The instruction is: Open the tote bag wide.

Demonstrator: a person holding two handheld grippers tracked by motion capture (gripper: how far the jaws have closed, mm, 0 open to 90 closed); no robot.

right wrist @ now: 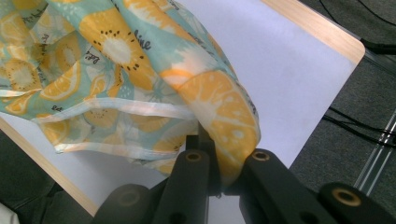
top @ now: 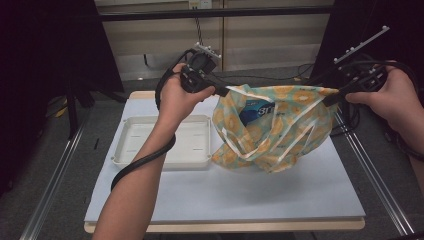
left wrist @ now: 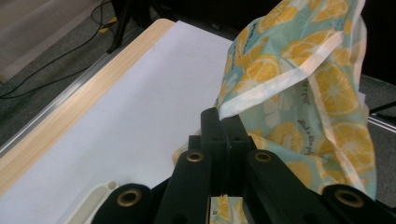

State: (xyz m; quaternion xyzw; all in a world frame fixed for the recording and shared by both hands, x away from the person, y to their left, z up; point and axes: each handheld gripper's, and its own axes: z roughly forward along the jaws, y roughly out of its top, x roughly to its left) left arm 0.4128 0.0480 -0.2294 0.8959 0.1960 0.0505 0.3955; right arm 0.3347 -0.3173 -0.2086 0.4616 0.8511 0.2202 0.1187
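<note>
Lifted clear of the table [top: 300, 190] and stretched open between left gripper [top: 226, 91] and right gripper [top: 334, 97], both clamped on opposite rim edges of the fruit-print bag [top: 272, 130]; blue packet [top: 256, 114] inside, apparently awaiting removal to tray [top: 165, 162].

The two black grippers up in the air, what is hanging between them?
In the high view, a teal cloth bag printed with orange slices hangs stretched between the left gripper and the right gripper, each shut on its rim. Something blue sits inside.
</note>
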